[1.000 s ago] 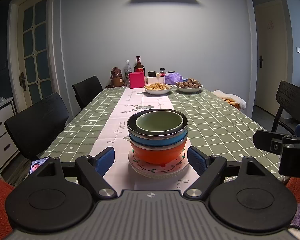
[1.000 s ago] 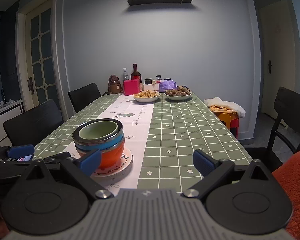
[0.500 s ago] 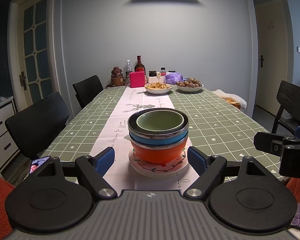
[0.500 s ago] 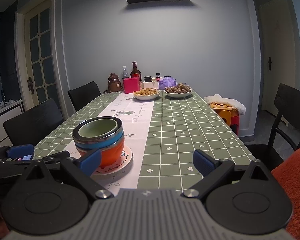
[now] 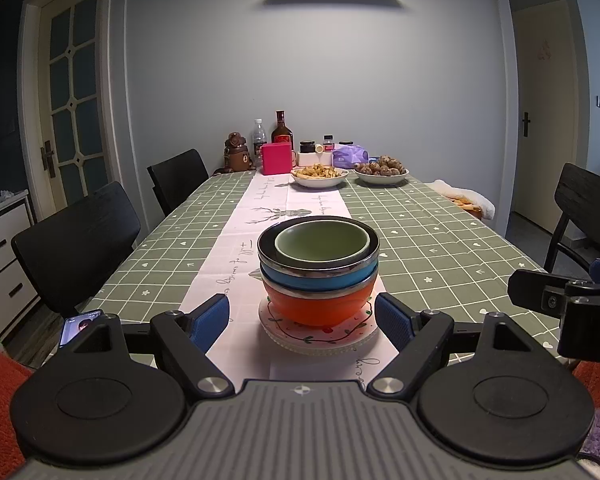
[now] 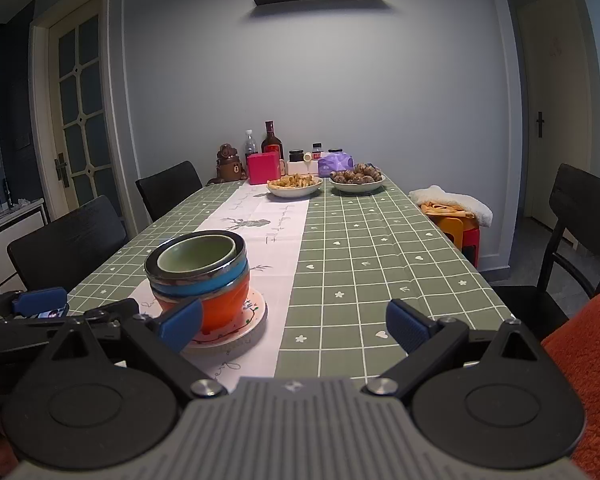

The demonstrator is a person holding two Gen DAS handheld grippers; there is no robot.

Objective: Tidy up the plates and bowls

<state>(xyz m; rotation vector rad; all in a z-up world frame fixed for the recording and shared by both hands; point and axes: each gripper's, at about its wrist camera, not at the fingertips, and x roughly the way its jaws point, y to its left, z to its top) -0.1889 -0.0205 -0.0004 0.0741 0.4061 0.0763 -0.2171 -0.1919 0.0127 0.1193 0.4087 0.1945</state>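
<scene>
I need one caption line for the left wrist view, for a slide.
Open left gripper faces a stack of green, blue and orange bowls on a floral plate.

**Open tablecloth on the right, bowl stack blocks the near centre**

The stack of bowls (image 5: 318, 272) on its plate (image 5: 320, 334) stands at the near end of the table (image 6: 380, 248), directly before the left gripper (image 5: 302, 318), between its wide-apart fingers. Beyond the stack, the cloth lies bare up to the two food dishes (image 5: 319, 176) and the bottles (image 5: 282, 132) at the far end. Before the right gripper (image 6: 294, 326) the green cloth is free. Black chairs (image 5: 76, 248) line the left edge.
</scene>
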